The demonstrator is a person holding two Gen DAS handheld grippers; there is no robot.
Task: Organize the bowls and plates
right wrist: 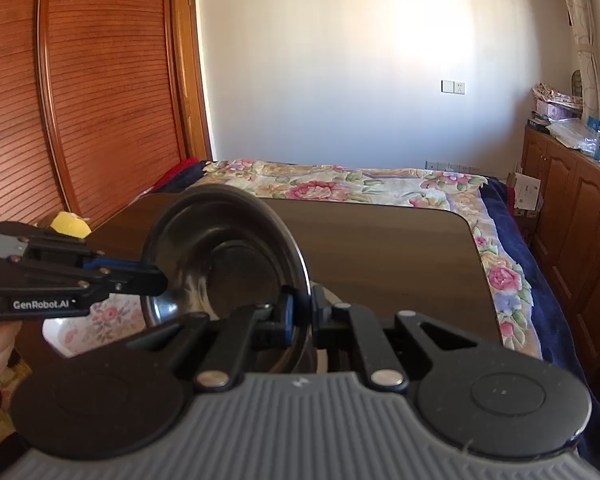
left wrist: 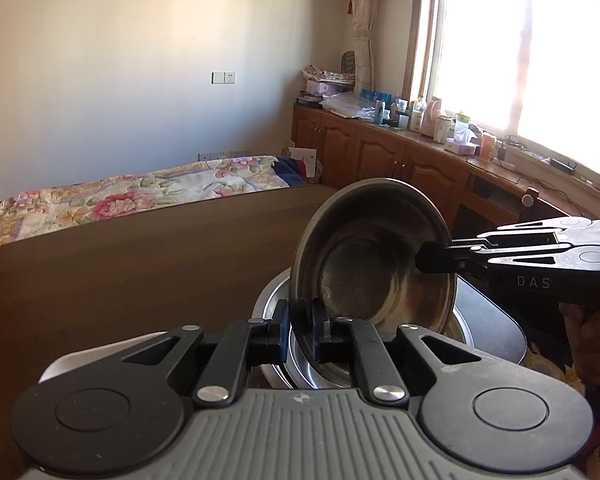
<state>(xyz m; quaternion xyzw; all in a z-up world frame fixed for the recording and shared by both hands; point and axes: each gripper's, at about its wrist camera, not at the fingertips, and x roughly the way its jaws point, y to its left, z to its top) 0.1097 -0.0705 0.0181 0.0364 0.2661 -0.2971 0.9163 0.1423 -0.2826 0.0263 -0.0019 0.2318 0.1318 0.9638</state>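
A steel bowl (left wrist: 364,276) (right wrist: 220,248) hangs tipped on its edge above the dark wooden table (left wrist: 140,260) (right wrist: 380,248). Both grippers hold it by the rim. My left gripper (left wrist: 300,320) is shut on the near rim, and in the right wrist view it reaches in from the left (right wrist: 160,280). My right gripper (right wrist: 302,312) is shut on the opposite rim, entering the left wrist view from the right (left wrist: 428,262). Directly under the bowl lies a stack of steel dishes (left wrist: 272,300), partly hidden by it.
A black tray (left wrist: 496,320) lies right of the stack. A white floral dish (right wrist: 80,328) and a yellow object (right wrist: 70,226) sit near the table's left side. A floral-covered bed (right wrist: 340,184) lies beyond the table. Wooden cabinets (left wrist: 380,152) with bottles line the window wall.
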